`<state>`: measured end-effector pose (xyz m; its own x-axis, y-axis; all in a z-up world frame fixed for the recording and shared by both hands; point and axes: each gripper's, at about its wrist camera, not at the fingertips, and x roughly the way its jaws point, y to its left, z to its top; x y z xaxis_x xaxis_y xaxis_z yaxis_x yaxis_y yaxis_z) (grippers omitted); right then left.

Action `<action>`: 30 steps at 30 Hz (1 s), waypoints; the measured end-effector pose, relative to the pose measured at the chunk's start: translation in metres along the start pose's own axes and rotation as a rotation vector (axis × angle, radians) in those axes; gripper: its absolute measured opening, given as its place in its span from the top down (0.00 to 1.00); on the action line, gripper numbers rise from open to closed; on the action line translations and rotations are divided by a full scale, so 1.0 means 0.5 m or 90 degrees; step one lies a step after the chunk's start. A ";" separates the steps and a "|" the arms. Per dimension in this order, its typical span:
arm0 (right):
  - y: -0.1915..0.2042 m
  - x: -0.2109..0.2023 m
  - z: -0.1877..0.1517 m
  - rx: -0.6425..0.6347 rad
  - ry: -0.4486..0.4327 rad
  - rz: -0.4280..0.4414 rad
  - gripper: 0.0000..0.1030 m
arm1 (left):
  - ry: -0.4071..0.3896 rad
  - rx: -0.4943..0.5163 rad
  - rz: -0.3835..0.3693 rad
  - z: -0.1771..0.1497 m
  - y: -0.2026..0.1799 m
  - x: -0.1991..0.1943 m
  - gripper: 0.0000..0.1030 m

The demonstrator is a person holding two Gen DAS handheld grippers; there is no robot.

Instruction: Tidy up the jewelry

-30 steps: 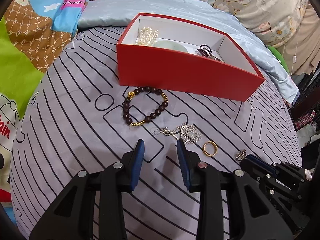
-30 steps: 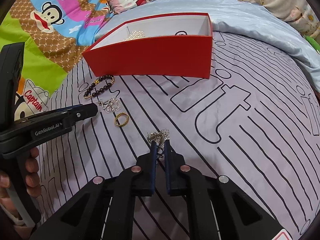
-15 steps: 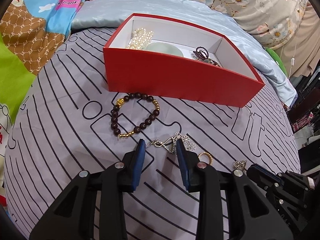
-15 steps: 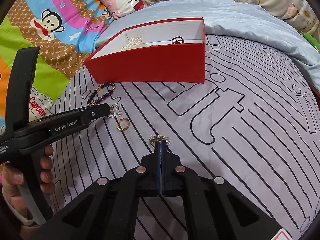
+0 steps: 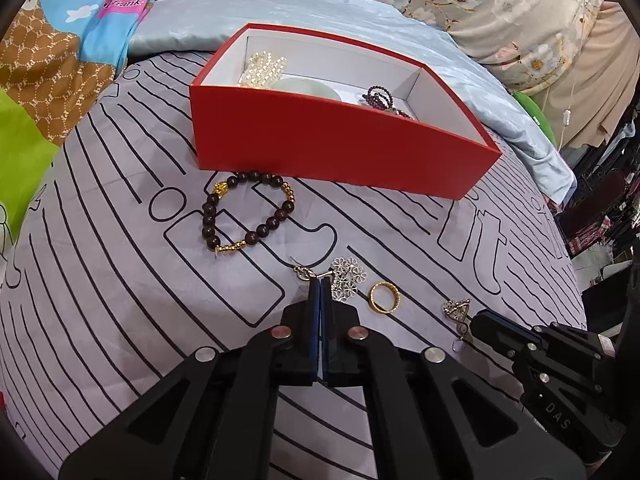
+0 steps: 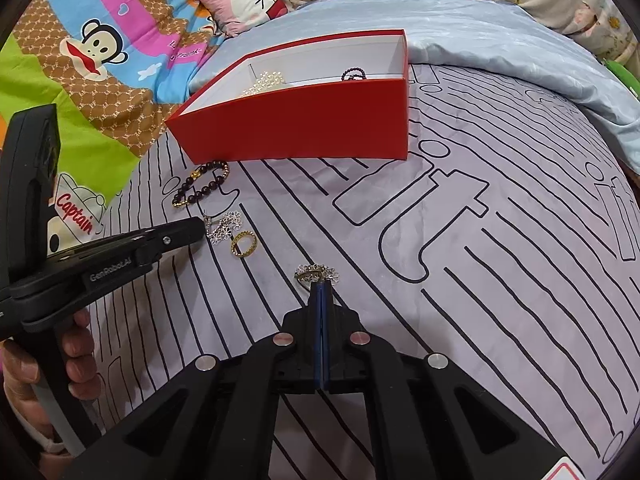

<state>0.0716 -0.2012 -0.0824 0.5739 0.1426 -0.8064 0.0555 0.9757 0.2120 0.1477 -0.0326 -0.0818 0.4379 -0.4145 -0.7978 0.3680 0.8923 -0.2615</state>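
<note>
A red box (image 5: 340, 148) with a white inside holds pearls (image 5: 264, 70), a pale bangle and dark beads; it also shows in the right wrist view (image 6: 304, 124). On the grey lined bedspread lie a dark bead bracelet (image 5: 248, 212), a silver flower earring (image 5: 346, 278) and a gold ring (image 5: 384, 297). My left gripper (image 5: 321, 280) is shut on the flower earring's wire. My right gripper (image 6: 321, 288) is shut on a second silver flower earring (image 6: 318, 272), which also shows in the left wrist view (image 5: 456, 308).
A pale blue quilt (image 6: 480, 32) lies behind the box. A cartoon monkey blanket (image 6: 80, 60) and a pink pillow (image 6: 248, 0) lie to the left. Floral bedding (image 5: 480, 4) is at the back. The bed edge drops off at the right (image 5: 580, 240).
My left gripper moved forward and closed on the flower earring's wire. My right gripper closed on the second earring about half a second ago and has stayed shut.
</note>
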 end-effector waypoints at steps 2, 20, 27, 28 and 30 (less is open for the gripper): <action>0.003 -0.001 0.001 -0.007 -0.004 0.011 1.00 | -0.004 0.002 -0.005 0.000 -0.001 -0.007 1.00; 0.011 0.026 0.017 -0.021 -0.001 -0.020 0.94 | 0.010 0.010 0.013 0.000 -0.008 0.005 0.76; 0.007 0.016 0.013 -0.013 -0.004 -0.009 0.97 | 0.004 0.010 0.034 0.007 -0.023 0.019 0.63; 0.007 0.015 0.013 -0.013 -0.005 -0.008 0.97 | 0.002 0.012 0.039 0.009 -0.026 0.021 0.63; 0.009 0.014 0.013 -0.014 -0.005 -0.007 0.97 | -0.001 0.016 0.044 0.011 -0.031 0.025 0.64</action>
<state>0.0810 -0.1968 -0.0835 0.5798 0.1310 -0.8041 0.0437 0.9806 0.1912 0.1520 -0.0524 -0.0847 0.4643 -0.3530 -0.8123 0.3572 0.9139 -0.1930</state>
